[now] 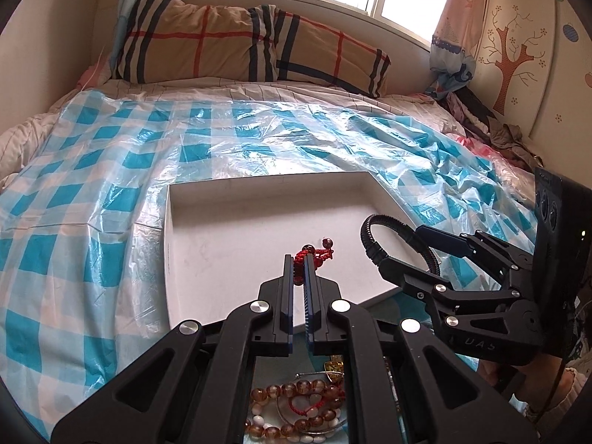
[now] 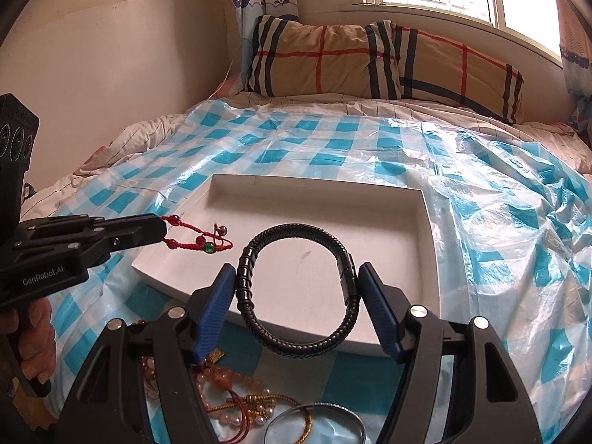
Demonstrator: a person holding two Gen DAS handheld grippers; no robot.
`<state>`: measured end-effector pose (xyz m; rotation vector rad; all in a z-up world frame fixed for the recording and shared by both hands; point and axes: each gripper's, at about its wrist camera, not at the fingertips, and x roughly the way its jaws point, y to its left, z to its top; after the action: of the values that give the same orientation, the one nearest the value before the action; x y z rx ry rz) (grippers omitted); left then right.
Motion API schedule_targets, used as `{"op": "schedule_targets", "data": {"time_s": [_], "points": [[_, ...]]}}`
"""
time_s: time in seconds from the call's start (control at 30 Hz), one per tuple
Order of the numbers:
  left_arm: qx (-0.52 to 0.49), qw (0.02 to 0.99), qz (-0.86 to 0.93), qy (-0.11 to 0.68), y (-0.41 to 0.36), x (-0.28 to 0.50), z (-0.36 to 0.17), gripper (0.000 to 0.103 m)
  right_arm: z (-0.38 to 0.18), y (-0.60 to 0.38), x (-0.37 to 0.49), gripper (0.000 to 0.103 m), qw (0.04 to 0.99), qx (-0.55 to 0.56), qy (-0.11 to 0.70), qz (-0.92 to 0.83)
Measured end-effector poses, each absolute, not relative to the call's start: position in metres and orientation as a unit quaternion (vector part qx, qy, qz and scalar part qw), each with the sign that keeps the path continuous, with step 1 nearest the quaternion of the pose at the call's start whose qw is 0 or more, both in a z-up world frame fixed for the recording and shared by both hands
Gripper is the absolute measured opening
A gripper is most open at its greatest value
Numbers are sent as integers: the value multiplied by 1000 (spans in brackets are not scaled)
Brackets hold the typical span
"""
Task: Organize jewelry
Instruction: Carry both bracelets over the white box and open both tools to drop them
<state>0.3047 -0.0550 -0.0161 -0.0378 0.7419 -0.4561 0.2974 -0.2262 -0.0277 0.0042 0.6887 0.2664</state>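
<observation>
My left gripper is shut on a red woven cord bracelet with small beads, held just above the near left part of a white shallow tray. In the right wrist view the red bracelet hangs from the left gripper over the tray's left edge. My right gripper is shut on a black braided leather bracelet, held above the tray's near edge. The black bracelet also shows in the left wrist view, held by the right gripper.
The tray lies on a blue-and-white checked plastic sheet spread over a bed. A heap of bead bracelets, pearls and bangles lies on the sheet below the grippers; it also shows in the left wrist view. A plaid pillow lies at the bed's head.
</observation>
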Motion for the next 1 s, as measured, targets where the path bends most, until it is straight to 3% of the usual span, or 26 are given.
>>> {"op": "schedule_targets", "data": {"time_s": [0.2, 0.3, 0.43, 0.57, 1.0], "points": [[-9, 896, -212, 390, -62, 334, -40, 5, -43, -221, 325, 70, 927, -15, 353, 126], [7, 890, -200, 410, -64, 341, -53, 13, -48, -223, 327, 71, 924, -13, 363, 120], [10, 896, -192, 400, -55, 327, -48, 34, -38, -236, 304, 71, 929, -3, 354, 111], [11, 900, -190, 392, -43, 304, -38, 41, -33, -251, 272, 71, 927, 3, 362, 100], [30, 883, -215, 416, -15, 225, -48, 49, -67, -271, 202, 71, 898, 19, 431, 89]]}}
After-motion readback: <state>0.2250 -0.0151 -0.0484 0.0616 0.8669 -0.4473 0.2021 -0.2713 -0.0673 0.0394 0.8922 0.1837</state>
